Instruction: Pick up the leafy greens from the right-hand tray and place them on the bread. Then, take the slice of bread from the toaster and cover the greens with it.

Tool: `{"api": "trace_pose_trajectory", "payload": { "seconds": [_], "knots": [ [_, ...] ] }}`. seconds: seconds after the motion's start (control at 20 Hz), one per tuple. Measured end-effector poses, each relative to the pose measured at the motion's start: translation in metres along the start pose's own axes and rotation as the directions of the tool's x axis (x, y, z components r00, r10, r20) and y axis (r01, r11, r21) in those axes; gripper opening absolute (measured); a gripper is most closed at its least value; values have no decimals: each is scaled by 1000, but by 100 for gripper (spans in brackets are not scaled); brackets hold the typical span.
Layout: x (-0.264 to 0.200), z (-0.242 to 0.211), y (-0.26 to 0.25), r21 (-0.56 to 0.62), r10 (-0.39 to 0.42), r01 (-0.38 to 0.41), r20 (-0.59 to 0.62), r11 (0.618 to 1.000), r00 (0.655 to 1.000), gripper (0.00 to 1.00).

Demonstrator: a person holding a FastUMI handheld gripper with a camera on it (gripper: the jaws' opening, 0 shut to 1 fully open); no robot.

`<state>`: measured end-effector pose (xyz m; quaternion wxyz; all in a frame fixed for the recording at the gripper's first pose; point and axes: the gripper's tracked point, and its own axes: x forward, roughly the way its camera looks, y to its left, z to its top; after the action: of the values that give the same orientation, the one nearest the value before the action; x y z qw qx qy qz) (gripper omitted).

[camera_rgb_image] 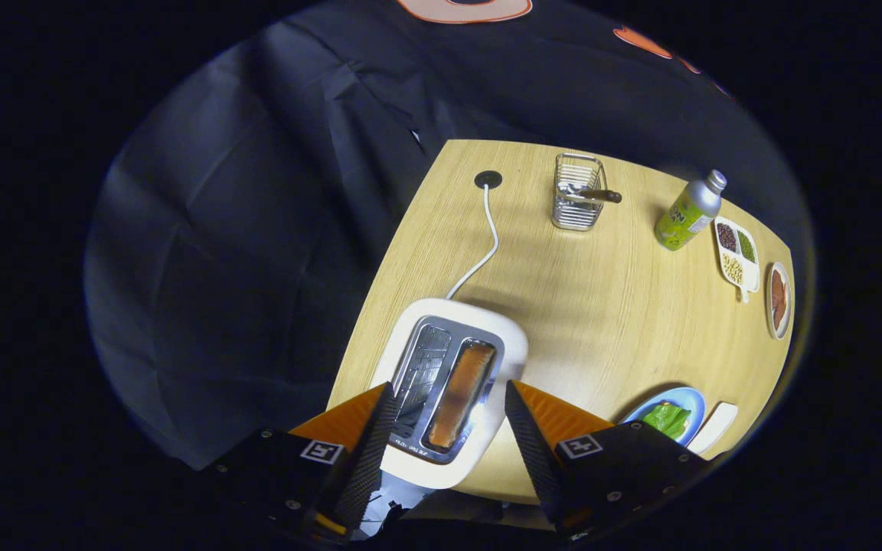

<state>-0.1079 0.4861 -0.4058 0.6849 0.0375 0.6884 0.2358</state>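
Fingers (370, 436) spread wide apart, gripping nothing, with the gripper (449, 421) hung high over the near left corner of the table (586, 306) and tilted down at it. Directly below and between the fingers, a white toaster (452, 386) with two slots: left slot looks empty, right slot holding a browned slice of bread (462, 394) standing on edge. Running from the toaster toward the far side, a white cord (487, 245) ending at a dark round port (488, 180) in the tabletop. Further right and far, a wire basket (577, 193) with a dark-handled tool leaning in it, then a green-labelled bottle (687, 210), a small divided dish (737, 254) of seeds or grains, and a small plate (778, 300) with something reddish. Near right, just beyond the right finger, a blue plate (692, 402) with leafy greens (667, 419) on it; whether bread lies under them cannot be told, the finger hiding part of the plate. Beside it, a white tray (715, 427), contents unclear.

Probably the second step in hand, judging by the greens lying on the plate and the pose above the toaster. Next move calls for dropping straight down, lining the open fingers across the thin slice, closing on its two faces, then lifting clear before carrying right toward the greens
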Motion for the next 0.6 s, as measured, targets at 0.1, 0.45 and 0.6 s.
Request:
{"api": "trace_pose_trajectory", "payload": {
  "seconds": [0.1, 0.45, 0.6],
  "knots": [
    [10, -4, -1, -6, -22, 22, -28, 1000, 999, 86],
    [32, -8, -5, 57, -19, 25, -93, 998, 995, 58],
    [28, -15, -8, 46, -25, 30, -112, 998, 993, 37]
  ]
}}
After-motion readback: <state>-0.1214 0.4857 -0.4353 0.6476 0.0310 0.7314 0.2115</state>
